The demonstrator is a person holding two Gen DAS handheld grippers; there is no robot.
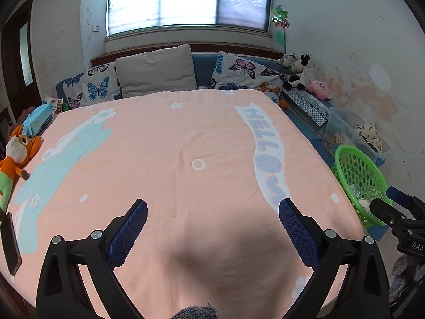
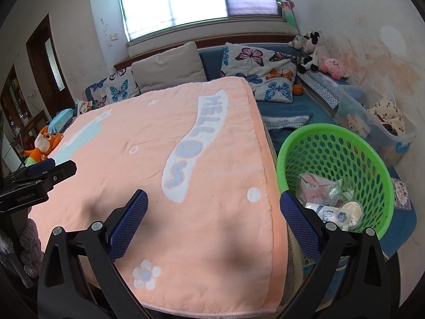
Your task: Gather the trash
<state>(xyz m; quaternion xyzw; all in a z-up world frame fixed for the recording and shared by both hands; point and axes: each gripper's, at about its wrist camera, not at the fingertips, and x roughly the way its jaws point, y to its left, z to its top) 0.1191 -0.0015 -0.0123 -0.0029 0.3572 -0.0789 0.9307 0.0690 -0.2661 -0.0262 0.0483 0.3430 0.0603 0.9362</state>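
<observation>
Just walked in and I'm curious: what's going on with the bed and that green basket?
A person holds two sets of tongs over the peach blanket on the bed. The left tongs and right tongs are both open and empty. The green basket beside the bed already holds wrappers and a small round lid-like item. No loose trash shows on the blanket, so the collecting looks about done.

The basket (image 2: pixel 335 143) (wrappers (image 2: pixel 320 186) inside) sits right of the blanket (image 2: pixel 164 159), pillows (image 2: pixel 167 69) behind.
</observation>
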